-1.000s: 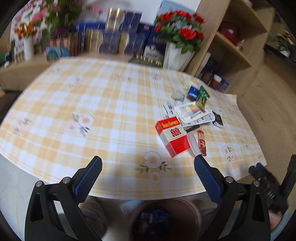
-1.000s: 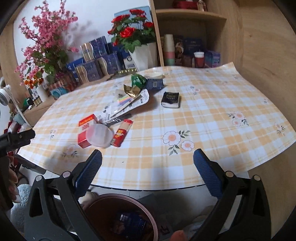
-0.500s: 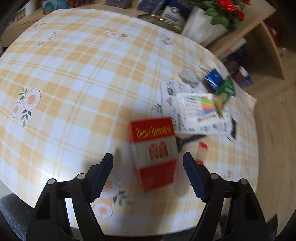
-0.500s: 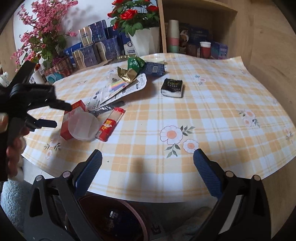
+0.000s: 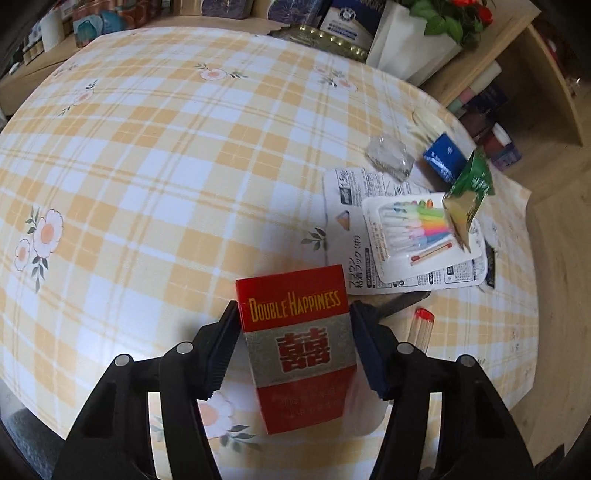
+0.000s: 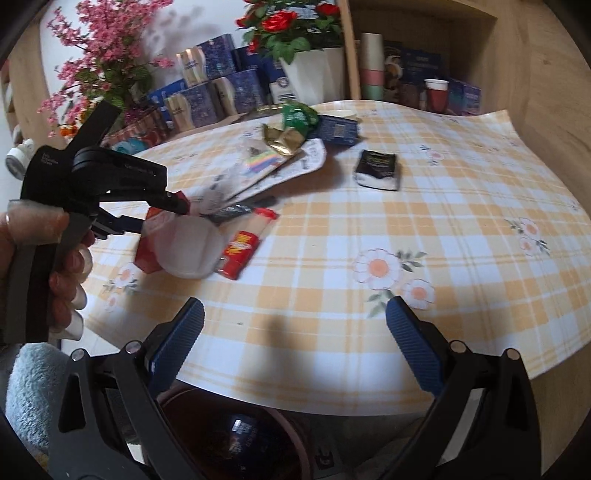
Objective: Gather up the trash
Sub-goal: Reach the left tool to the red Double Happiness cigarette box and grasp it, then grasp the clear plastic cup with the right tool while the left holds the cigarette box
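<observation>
Carton: red-and-silver cigarette box [image 5: 301, 354], gold "Double Happiness" lettering, lower centre, flat on checked worktop [image 5: 147, 166].
Left gripper [image 5: 291, 354]: jaws just closing, pads against box sides.
Right gripper [image 6: 293, 347]: jaws wide, empty.

Behind your table stands a white pot [image 6: 314, 74] of red roses [image 6: 280, 26], with a spray of pink blossoms [image 6: 99, 55] further left. Between them you have a row of dark blue gift boxes [image 6: 221, 81]. The wooden shelf [image 6: 417, 55] to the right holds stacked paper cups [image 6: 371, 66] and one red cup [image 6: 436, 94]. The yellow checked tablecloth [image 5: 147, 166] carries printed daisies.
</observation>
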{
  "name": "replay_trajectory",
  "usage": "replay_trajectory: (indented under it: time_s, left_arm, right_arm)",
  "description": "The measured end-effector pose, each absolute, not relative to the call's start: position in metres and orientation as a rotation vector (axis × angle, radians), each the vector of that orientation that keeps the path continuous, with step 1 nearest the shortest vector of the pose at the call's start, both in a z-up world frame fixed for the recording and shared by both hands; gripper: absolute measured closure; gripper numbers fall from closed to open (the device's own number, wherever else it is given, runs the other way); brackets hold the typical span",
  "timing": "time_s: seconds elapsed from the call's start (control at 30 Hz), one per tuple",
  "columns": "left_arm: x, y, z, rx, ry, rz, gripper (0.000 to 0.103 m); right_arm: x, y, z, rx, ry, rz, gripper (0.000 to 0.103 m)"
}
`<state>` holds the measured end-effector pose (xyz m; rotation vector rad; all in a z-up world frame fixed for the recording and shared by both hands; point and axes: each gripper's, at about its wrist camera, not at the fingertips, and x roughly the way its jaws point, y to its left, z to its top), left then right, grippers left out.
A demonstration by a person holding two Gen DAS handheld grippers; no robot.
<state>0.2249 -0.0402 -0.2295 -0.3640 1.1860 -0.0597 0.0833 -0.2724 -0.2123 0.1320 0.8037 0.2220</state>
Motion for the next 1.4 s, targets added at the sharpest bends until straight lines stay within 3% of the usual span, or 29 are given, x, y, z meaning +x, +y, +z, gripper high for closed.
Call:
replay_trajectory:
  time_s: [0.17,0.47,0.7,1.23,1.27,1.4]
  left_arm:
    - [0.212,-0.013,-0.215,-0.349,1.124,-0.073,0.045]
    - [0.167,0.03,-0.201,-0.285,1.06,-0.082,0.045]
    - [0.134,0.057,-0.201,-0.348,1.029,-0.07,0.045]
    - [0.098,0.08,-0.203,-0.432,1.019,-0.096,0.045]
    - [0.097,0.081,-0.203,-0.435,1.02,-0.098,0.045]
    - [0.092,0.084,-0.203,-0.44,1.014,-0.107,0.045]
  right_arm:
    - [0.093,-0.253,-0.21,0.148,0.806,0.291,0.008]
    - [0.114,-0.187,-0.21,0.115,0.87,0.495,0.027]
    - [0.116,-0.167,-0.225,0.189,0.966,0.474,0.027]
    - [0.156,-0.134,-0.233,-0.112,0.937,0.3,0.029]
    - [0.155,-0.134,-0.233,-0.111,0.93,0.301,0.035]
    - [0.15,-0.135,-0.233,-0.097,0.915,0.324,0.036]
